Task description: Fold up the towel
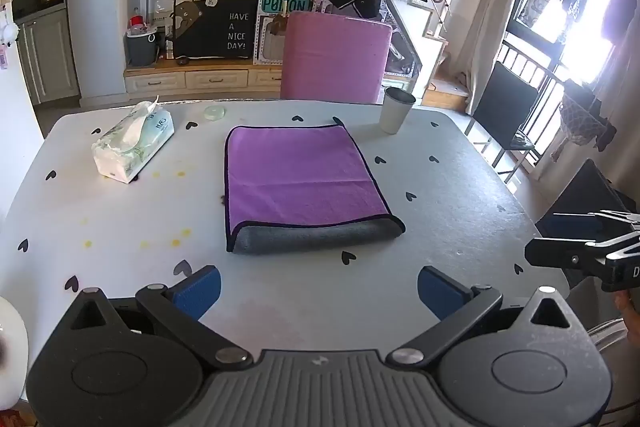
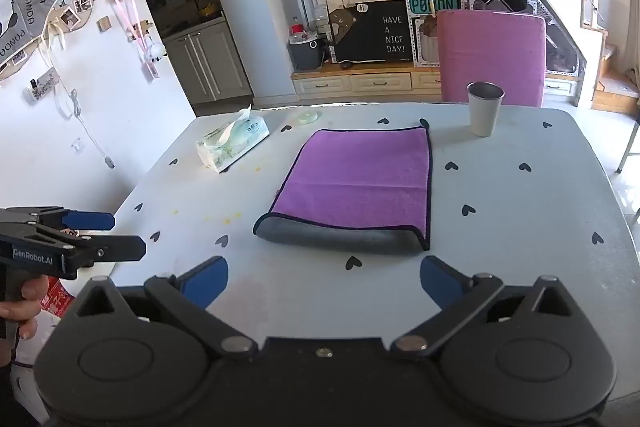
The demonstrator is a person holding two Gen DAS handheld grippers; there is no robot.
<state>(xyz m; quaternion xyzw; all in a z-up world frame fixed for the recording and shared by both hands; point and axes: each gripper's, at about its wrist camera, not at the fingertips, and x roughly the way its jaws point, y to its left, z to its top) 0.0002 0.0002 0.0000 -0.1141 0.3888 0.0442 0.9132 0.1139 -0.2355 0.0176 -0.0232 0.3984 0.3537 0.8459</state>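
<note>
A purple towel (image 1: 298, 179) with a dark hem and grey underside lies folded on the white table (image 1: 460, 211); its rounded grey fold faces me. It also shows in the right wrist view (image 2: 360, 179). My left gripper (image 1: 318, 291) is open and empty, near the table's front edge, short of the towel. My right gripper (image 2: 324, 281) is open and empty, also just in front of the fold. Each gripper shows from the side in the other's view: the right gripper (image 1: 592, 247) at the right edge, the left gripper (image 2: 100, 235) at the left edge.
A tissue pack (image 1: 134, 143) lies at the back left of the table. A white cup (image 1: 396, 115) stands at the back right, near the towel's far corner. A small round lid (image 1: 215, 113) lies at the back. A pink chair (image 1: 334, 59) stands behind the table.
</note>
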